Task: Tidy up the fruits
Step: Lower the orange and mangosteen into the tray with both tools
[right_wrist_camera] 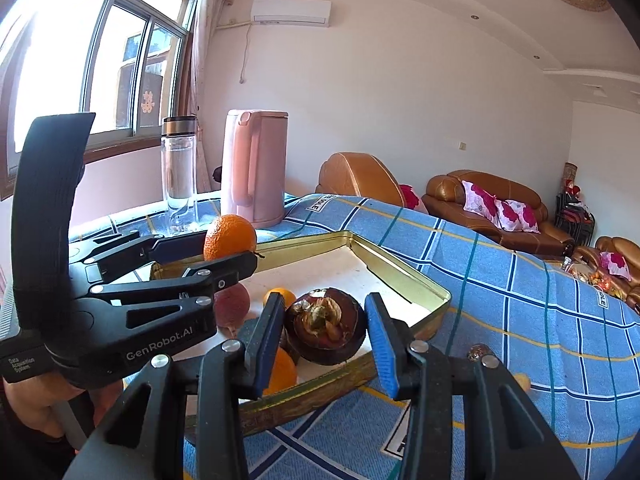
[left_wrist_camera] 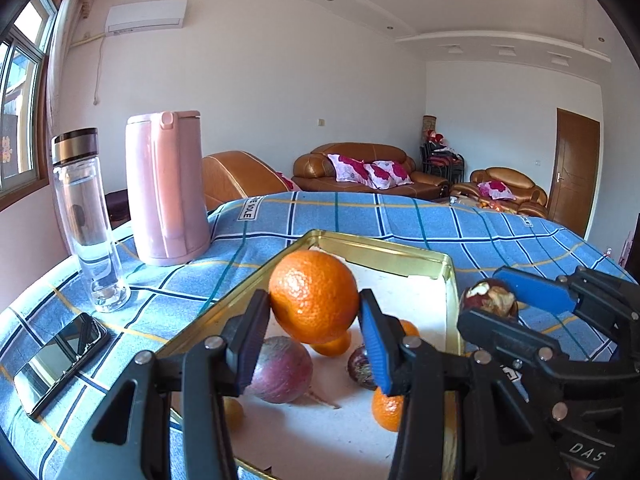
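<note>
Left gripper (left_wrist_camera: 314, 316) jaws clamp orange (left_wrist_camera: 314, 296); right gripper (right_wrist_camera: 325, 330) jaws clamp mangosteen (right_wrist_camera: 326, 326) over checked tablecloth (right_wrist_camera: 520, 300).

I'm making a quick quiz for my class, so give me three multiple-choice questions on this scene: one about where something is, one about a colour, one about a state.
1. Where does the clear bottle stand?
A. beside the pink kettle
B. inside the tray
C. on the sofa

2. What colour is the tablecloth?
A. red stripes
B. blue check
C. plain white

3. What is the left claw doing?
A. hanging open
B. gripping an orange
C. gripping a phone

Answers:
1 A, both stand together on the cloth.
2 B, blue squares with dark and yellow lines.
3 B, its pads press the orange above the gold tray.
</note>
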`<state>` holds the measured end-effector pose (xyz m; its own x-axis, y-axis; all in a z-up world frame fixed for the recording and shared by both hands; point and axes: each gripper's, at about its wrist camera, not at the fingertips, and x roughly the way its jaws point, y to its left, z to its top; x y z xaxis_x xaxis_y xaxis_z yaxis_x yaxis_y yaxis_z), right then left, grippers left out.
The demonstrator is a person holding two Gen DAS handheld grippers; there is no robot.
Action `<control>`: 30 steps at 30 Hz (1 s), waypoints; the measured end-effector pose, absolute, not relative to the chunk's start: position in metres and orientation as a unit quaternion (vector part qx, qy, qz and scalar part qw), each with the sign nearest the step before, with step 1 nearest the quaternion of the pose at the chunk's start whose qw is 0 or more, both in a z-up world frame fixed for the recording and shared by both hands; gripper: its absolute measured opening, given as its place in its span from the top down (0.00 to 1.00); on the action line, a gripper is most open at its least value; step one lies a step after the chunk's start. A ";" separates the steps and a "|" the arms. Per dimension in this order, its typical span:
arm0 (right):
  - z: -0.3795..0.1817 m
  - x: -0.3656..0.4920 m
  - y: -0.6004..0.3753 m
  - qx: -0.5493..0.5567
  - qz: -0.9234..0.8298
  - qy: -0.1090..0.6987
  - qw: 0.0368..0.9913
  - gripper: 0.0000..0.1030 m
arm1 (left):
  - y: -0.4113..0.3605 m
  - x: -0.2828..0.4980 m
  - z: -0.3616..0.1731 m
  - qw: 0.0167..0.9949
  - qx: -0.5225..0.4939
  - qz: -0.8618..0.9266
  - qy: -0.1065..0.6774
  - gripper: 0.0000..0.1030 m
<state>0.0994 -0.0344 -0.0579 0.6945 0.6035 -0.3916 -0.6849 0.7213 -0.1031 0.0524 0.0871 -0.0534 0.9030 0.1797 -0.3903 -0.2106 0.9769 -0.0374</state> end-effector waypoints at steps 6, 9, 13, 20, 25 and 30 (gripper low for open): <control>-0.062 0.100 -0.016 -0.128 0.367 0.173 0.905 0.58 | 0.103 0.053 -0.057 0.970 -0.046 0.117 0.207 0.54; -0.063 0.101 -0.010 -0.129 0.371 0.176 0.903 0.58 | 0.110 0.055 -0.060 0.966 -0.052 0.126 0.219 0.54; -0.068 0.102 0.003 -0.135 0.381 0.185 0.896 0.58 | 0.116 0.055 -0.062 0.963 -0.057 0.130 0.227 0.54; -0.072 0.101 0.017 -0.149 0.390 0.194 0.888 0.58 | 0.126 0.056 -0.064 0.958 -0.060 0.141 0.243 0.54; -0.076 0.104 0.022 -0.152 0.390 0.204 0.885 0.58 | 0.131 0.058 -0.068 0.954 -0.063 0.142 0.257 0.54; -0.079 0.105 0.025 -0.154 0.391 0.213 0.882 0.58 | 0.130 0.058 -0.067 0.953 -0.056 0.142 0.260 0.54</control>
